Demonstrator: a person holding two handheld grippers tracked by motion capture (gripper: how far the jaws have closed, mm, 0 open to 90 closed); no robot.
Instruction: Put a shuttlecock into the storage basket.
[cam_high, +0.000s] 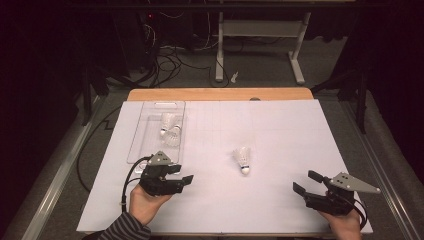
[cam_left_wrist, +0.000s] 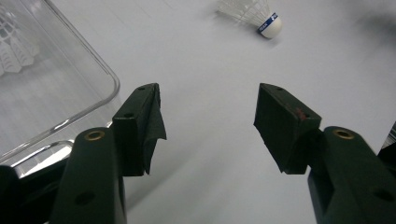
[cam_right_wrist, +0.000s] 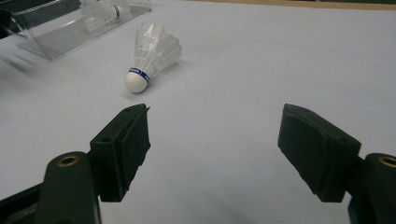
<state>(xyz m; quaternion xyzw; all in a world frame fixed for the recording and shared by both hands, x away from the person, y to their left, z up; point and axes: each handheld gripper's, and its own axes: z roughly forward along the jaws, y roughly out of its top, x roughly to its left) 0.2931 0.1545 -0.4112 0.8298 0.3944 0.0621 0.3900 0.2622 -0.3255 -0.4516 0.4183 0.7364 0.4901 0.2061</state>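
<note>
Loose white feathered shuttlecock with blue band and white cork tip (cam_high: 243, 160) lies on its side mid-table on the white sheet, cork toward the near edge, well apart from both tongs. Clear plastic tray (cam_high: 138, 145) at the left edge holds two more shuttlecocks (cam_high: 170, 131). Left gripper (cam_high: 183, 174) near the tray's near corner, jaws spread, empty. Right gripper (cam_high: 307, 181) by the near right corner, jaws spread, empty. Likely next: pinch the cork end, not the feathers, low and gentle.

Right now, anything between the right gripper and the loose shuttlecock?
Nothing: bare white table between the right gripper and the shuttlecock, as the right gripper view shows; the high view agrees.
</note>
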